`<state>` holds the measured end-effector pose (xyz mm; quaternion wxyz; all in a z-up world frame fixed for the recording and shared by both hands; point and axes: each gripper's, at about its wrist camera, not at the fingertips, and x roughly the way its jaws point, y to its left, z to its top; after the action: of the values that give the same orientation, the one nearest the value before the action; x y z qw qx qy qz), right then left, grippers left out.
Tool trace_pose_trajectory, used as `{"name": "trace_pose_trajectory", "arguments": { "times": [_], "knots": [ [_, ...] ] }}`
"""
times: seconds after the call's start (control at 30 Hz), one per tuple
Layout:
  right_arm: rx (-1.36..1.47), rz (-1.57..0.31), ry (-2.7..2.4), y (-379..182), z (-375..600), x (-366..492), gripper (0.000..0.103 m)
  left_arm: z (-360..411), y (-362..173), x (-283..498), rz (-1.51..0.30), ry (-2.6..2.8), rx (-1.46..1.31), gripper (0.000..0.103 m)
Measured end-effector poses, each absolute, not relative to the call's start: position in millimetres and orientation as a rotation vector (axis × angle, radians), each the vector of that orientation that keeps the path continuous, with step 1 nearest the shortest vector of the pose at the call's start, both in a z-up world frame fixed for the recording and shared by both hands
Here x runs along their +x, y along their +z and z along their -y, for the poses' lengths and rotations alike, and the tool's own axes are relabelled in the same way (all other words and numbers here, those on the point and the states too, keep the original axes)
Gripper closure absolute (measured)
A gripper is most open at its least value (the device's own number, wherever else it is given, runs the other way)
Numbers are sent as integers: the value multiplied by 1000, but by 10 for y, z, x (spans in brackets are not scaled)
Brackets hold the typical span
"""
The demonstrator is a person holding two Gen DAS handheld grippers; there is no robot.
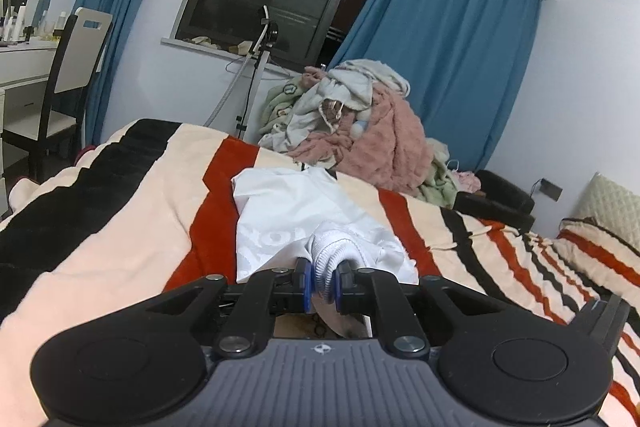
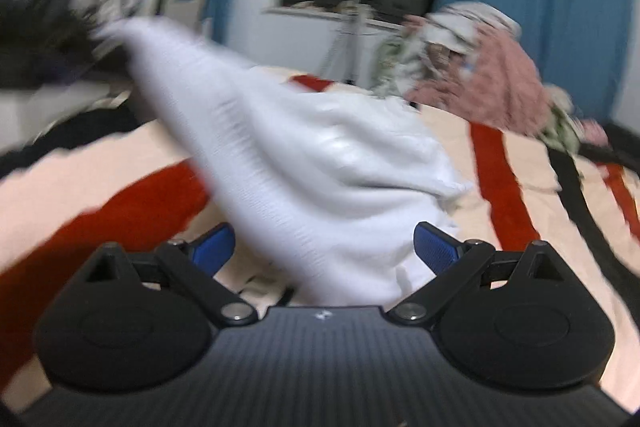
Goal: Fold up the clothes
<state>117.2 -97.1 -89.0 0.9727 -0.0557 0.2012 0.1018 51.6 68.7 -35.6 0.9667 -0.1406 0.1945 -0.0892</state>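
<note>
Left gripper (image 1: 322,283) pinching white garment (image 1: 280,223) ribbed edge; garment stretches away across striped blanket (image 1: 120,211). Right gripper (image 2: 324,247) fingers spread.

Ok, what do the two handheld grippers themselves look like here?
Both match: the left gripper and right gripper have matte black linkage arms with silver pivot bolts, blue ribbed pads, round black side discs, and a grey ribbed body bearing a small white crosshair mark. No cables or sleeves show.
</note>
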Motion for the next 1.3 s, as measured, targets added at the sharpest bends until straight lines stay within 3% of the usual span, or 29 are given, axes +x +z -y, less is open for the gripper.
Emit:
{"name": "trace_pose_trajectory", "arguments": {
  "times": [0.3, 0.47, 0.57, 0.63, 0.77, 0.93, 1.03, 1.1, 1.17, 1.23, 1.3],
  "knots": [
    [413, -354, 21, -646, 1988, 1159, 5, -474, -400, 484, -375, -222, -245, 92],
    [384, -552, -147, -871, 2150, 1253, 6, -472, -386, 459, -355, -221, -265, 93],
    [393, -574, -154, -904, 2186, 1281, 6, -537, -372, 460, -353, -217, -305, 92],
    [349, -463, -170, -752, 2125, 1221, 6, -600, -365, 469, -358, -223, -344, 92],
    [145, -64, -193, -316, 1908, 750, 5, -728, -400, 534, -405, -272, -444, 91],
    [33, 78, -150, -212, 1728, 536, 5, -772, -574, 718, -539, -321, -504, 89],
    [17, 51, -140, -239, 1701, 594, 5, -776, -654, 806, -583, -324, -503, 81],
    [25, 32, -133, -249, 1720, 626, 5, -764, -674, 832, -589, -342, -493, 68],
    [43, 18, -126, -256, 1744, 646, 5, -726, -667, 819, -569, -366, -479, 47],
    [54, 9, -117, -254, 1759, 699, 5, -635, -630, 771, -527, -384, -444, 37],
    [59, 3, -110, -250, 1770, 710, 5, -552, -601, 731, -488, -380, -404, 35]
  ]
}}
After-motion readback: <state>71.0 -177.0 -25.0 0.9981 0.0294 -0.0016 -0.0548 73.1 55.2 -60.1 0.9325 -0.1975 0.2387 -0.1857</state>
